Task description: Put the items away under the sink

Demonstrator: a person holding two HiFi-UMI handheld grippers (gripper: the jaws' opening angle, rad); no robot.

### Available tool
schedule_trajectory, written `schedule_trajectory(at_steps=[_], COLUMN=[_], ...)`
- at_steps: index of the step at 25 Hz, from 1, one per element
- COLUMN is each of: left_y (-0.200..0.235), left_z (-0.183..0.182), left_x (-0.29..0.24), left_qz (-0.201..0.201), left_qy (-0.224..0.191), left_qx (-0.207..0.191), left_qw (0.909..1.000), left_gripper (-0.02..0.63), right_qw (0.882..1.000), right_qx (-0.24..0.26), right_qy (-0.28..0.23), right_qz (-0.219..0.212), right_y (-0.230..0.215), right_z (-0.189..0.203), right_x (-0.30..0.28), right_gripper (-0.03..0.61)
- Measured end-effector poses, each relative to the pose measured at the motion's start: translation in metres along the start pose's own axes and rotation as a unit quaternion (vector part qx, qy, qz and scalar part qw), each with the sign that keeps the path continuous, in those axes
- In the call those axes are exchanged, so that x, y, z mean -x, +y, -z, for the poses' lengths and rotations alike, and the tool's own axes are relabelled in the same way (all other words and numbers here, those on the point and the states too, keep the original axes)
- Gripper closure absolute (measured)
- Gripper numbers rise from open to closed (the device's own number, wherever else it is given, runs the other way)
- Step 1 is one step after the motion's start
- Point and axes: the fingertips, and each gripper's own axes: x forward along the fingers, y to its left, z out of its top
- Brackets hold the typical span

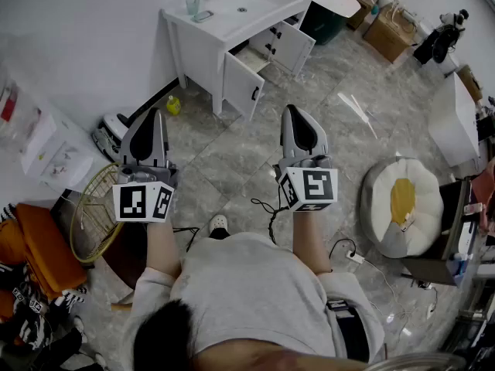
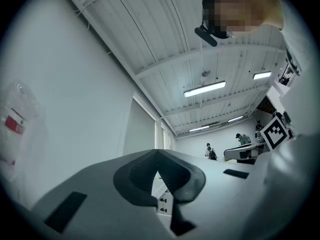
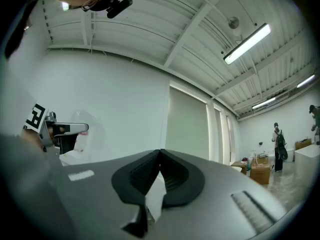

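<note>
Left gripper (image 1: 154,114) and right gripper (image 1: 294,111), both closed on nothing, wait well back from the open sink cabinet (image 1: 203,60); fetching an item, perhaps the yellow bottle (image 1: 173,105), comes next.

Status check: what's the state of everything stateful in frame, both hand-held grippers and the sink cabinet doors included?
left hand-held gripper: shut, nothing between the jaws
right hand-held gripper: shut, nothing between the jaws
near cabinet door: swung open
far cabinet door: open
yellow bottle: upright on the floor beside the cabinet
cup: upright on the countertop
</note>
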Motion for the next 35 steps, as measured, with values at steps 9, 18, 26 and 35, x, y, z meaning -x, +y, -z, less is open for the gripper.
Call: schedule_trajectory(at_steps=[9,18,26,35], left_y=[0.012,0.034,0.062,0.074], left_z=[0.005,0.011,0.032,0.063], left_x=[-0.023,-0.042,-0.056,-0.113], left_qz=[0.014,0.039,0.041,0.048], left_qy=[-0.003,-0.006,0.001,0.01], left_qx=[0.0,-0.008,0.014,0.018], left_qw=[0.9999,0.9992,0.9991,0.9986], left_gripper=[0.607,0.607,0.607,0.607], right_qw=[1.0,1.0,1.0,1.0], right_qx=[0.0,-0.012,-0.016,-0.021], right_qy=[0.003,-0.011,-0.01,0.004], right_qz=[0.004,-0.008,0.004,0.006], right_y=[0.001,0.015,0.021,-0.009], right_z=[0.007,0.01,0.02,0.05], right_x=[-0.024,-0.056,-0.077,-0.132], right_gripper=[0.567,0.568,0.566,0.566])
